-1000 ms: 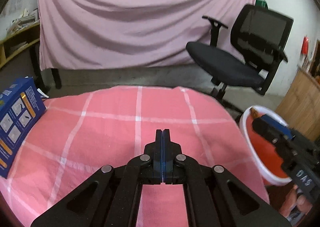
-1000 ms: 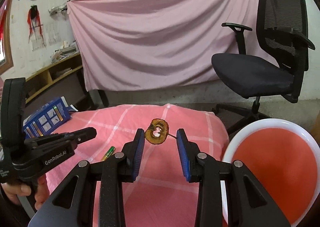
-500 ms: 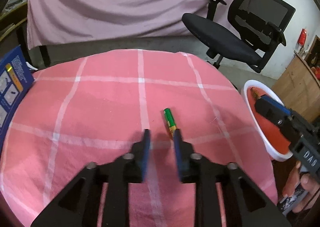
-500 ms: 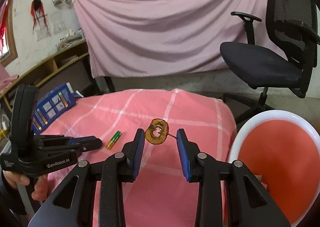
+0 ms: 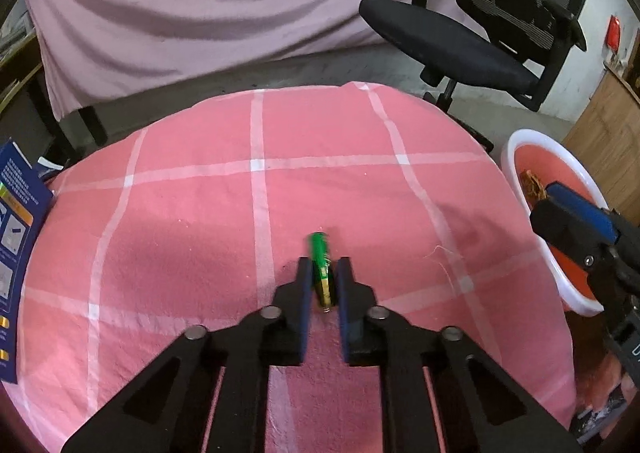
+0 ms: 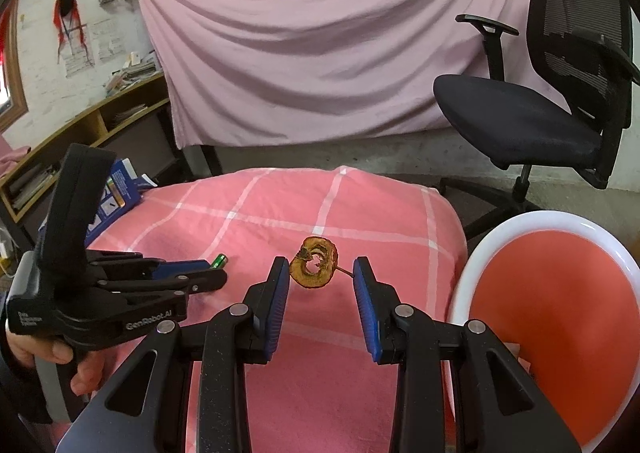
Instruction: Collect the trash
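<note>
A green and gold battery [image 5: 321,270] lies on the pink checked table [image 5: 200,213]. My left gripper [image 5: 323,276] is down at the cloth with its jaws open on either side of the battery, a small gap on each side. The battery also shows in the right wrist view [image 6: 219,261], just past the left gripper [image 6: 200,273]. My right gripper [image 6: 320,273] holds a dried brown apple ring [image 6: 314,262] between its blue pads, the ring's stem touching the right pad. It hovers above the table's right part, beside the red basin with a white rim [image 6: 552,313].
The basin [image 5: 516,145] stands off the table's right edge. A blue box [image 5: 16,253] stands at the table's left edge. A black office chair [image 6: 540,109] and a pink sheet [image 6: 340,37] are behind the table. A wooden shelf [image 6: 80,133] is at the left.
My left gripper opened, tilted down and moved forward until its jaws came around the battery. My right gripper has kept the apple ring and barely moved.
</note>
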Demonstrator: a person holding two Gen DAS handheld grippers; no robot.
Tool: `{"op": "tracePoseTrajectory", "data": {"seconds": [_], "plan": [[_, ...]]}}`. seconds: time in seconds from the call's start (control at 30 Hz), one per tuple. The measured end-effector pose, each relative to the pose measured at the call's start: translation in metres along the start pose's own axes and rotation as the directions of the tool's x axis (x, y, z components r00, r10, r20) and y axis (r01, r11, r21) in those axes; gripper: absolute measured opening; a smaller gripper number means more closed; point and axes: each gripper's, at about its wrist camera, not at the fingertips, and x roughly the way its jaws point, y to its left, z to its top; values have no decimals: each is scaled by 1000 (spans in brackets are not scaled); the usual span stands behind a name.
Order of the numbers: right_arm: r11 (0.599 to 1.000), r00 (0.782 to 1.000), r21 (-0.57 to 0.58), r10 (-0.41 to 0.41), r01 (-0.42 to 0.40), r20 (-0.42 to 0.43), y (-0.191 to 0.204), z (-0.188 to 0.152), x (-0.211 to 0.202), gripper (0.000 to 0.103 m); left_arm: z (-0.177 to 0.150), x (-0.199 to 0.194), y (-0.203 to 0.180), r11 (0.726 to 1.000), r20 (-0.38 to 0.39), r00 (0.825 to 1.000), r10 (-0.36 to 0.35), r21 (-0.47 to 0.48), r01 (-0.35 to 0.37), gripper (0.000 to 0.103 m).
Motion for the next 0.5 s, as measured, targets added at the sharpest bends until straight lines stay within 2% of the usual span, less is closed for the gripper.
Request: {"op": "tracePoseTrajectory", "data": {"seconds": [0.13,0.2,0.3,0.4,0.47,0.5], "plan": [[1000,1000,-3,-6,6,13,0,-1,-4,31,-7,-4,-2,1000,15,1000,-1,0,1,7],[1000,1000,-2,-13,13,28,-1,-2,-9,31,-12,-10,-3,999,37,999,-25,-23,26,7],[1000,996,8,-26,25,80,-4,-3,-23,31,-18,-30,-8,998,135,990,-43,-43,50,7],[999,981,25,-48,44,187,-10,-3,-47,31,-17,-57,-18,994,272,960,-74,-52,91,7],[997,957,33,-76,70,280,-15,-3,-67,31,-17,-76,-25,991,362,927,-98,-47,123,7],[996,942,37,-94,86,323,-17,-3,-77,31,-18,-89,-31,991,416,903,-104,-36,130,7]]}}
